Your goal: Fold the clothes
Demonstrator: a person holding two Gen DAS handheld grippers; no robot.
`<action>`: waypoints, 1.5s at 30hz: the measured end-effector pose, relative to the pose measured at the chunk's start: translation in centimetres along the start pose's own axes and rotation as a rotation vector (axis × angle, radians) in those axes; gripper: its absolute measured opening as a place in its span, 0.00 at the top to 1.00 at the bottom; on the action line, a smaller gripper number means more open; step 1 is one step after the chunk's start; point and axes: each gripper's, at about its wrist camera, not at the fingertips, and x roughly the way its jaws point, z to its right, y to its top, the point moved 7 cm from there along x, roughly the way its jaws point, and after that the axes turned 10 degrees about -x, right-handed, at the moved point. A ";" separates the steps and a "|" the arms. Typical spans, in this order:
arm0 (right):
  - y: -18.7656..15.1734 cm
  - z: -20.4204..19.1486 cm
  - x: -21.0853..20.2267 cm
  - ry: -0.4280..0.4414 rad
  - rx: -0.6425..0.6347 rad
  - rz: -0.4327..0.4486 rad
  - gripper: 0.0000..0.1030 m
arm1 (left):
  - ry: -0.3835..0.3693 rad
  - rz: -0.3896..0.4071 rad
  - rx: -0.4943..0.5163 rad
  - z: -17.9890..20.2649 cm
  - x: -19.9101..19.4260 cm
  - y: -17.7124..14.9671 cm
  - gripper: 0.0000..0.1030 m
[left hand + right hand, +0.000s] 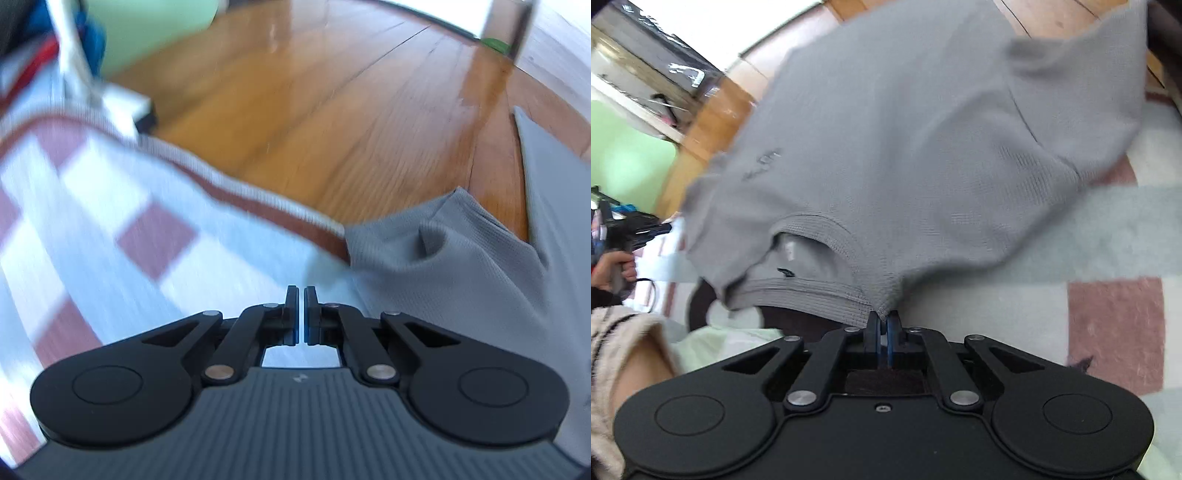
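Observation:
A grey T-shirt point(905, 147) hangs spread out above the rug, collar toward me. My right gripper point(882, 315) is shut on its fabric just beside the collar, at the shoulder. In the left wrist view, part of the same shirt point(461, 266) lies bunched to the right of my left gripper point(300, 291). That gripper is shut, with nothing visible between its pads, and hovers over the rug. From the right wrist view, the left gripper point(661, 229) shows at the far left, held by a hand point(613, 269), apart from the shirt.
A checkered rug point(110, 229) in white, pale blue and red-brown covers the wooden floor point(314, 110). A white metal leg point(74, 55) and a green surface point(147, 29) stand at the back left. A fuzzy striped sleeve point(613, 332) is at lower left.

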 end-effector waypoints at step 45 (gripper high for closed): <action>8.0 9.2 -5.5 -0.293 0.146 0.253 0.13 | -0.459 -0.150 0.580 26.9 -12.7 -15.1 0.37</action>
